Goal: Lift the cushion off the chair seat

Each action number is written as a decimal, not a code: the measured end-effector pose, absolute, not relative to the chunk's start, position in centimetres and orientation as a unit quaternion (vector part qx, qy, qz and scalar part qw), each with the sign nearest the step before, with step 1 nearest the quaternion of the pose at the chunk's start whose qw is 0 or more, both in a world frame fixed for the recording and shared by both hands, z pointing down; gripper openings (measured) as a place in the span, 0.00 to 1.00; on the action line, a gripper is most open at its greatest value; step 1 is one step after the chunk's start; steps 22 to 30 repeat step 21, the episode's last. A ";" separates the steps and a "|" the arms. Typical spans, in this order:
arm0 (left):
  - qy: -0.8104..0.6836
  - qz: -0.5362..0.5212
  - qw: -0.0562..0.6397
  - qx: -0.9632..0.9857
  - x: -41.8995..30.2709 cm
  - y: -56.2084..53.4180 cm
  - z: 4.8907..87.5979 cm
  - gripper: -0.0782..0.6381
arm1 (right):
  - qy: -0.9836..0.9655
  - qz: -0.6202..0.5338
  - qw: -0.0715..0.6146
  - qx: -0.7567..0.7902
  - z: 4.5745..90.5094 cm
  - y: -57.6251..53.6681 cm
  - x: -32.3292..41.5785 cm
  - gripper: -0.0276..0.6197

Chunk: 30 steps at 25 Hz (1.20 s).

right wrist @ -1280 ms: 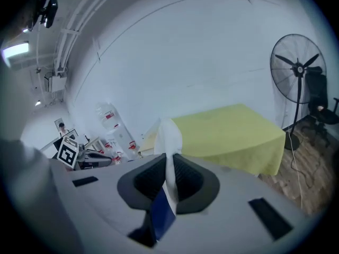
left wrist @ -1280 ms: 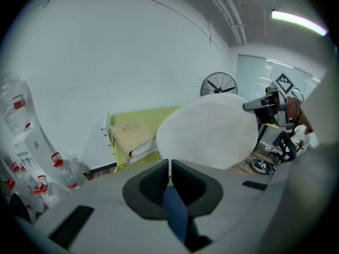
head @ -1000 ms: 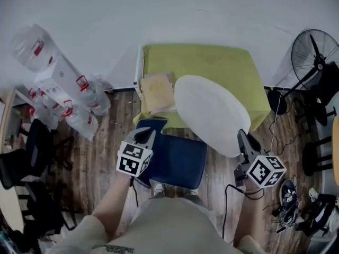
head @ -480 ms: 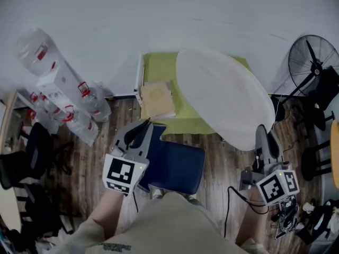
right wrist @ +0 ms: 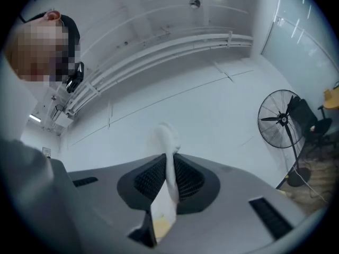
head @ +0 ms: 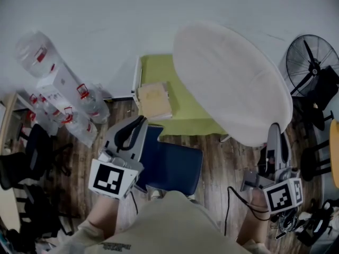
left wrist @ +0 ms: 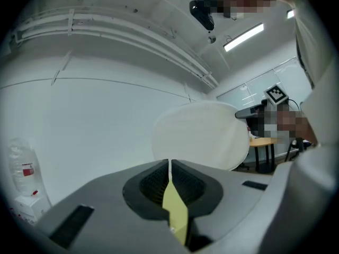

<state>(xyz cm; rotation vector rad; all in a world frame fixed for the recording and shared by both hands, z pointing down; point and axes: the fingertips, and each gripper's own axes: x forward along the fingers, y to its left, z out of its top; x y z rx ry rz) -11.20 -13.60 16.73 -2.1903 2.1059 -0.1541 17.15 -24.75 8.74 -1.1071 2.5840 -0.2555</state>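
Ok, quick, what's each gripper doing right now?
Left gripper: closed, nothing held.
Right gripper: closed on the edge of the white cushion.

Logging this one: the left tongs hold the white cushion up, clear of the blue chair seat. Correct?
No, the right tongs pinch the white cushion by its edge, as the right gripper view shows; the left tongs are shut on nothing. It hangs clear of the blue chair seat.
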 end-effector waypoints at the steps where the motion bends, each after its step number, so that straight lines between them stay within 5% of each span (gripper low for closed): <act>1: 0.692 -0.051 0.052 -0.718 -11.2 -13.6 16.5 0.16 | 0.903 -0.092 0.161 -0.387 8.7 -24.8 17.3 0.13; 30: 0.696 -0.057 0.061 -0.714 -10.2 -14.8 16.3 0.16 | 0.902 -0.079 0.145 -0.400 9.8 -26.1 19.0 0.13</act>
